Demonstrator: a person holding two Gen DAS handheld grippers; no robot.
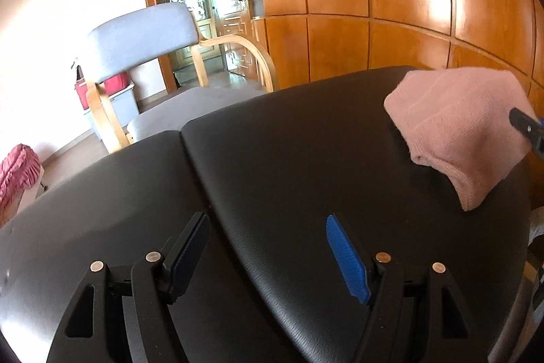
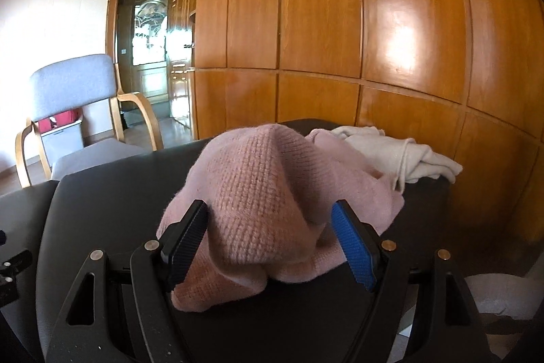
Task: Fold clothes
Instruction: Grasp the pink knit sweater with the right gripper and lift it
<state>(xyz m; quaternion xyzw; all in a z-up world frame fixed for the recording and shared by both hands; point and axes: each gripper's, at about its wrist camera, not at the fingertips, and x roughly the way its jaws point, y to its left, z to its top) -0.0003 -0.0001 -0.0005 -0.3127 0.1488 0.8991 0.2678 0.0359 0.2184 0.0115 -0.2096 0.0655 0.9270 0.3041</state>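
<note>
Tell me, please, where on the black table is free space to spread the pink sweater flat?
The black table is bare ahead of the open left tongs, from its left edge, across the seam, up to the pink sweater. The right end is crowded: the sweater bunches between the right tongs, with a cream garment behind it.

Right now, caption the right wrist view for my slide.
Open right gripper straddles a bunched pink knit sweater on the black table; cream garment behind.

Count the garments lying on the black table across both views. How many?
2. A pink knit sweater bunched between the right gripper's open jaws, and a cream garment behind it, overlapping its far edge. More could be hidden behind.
</note>
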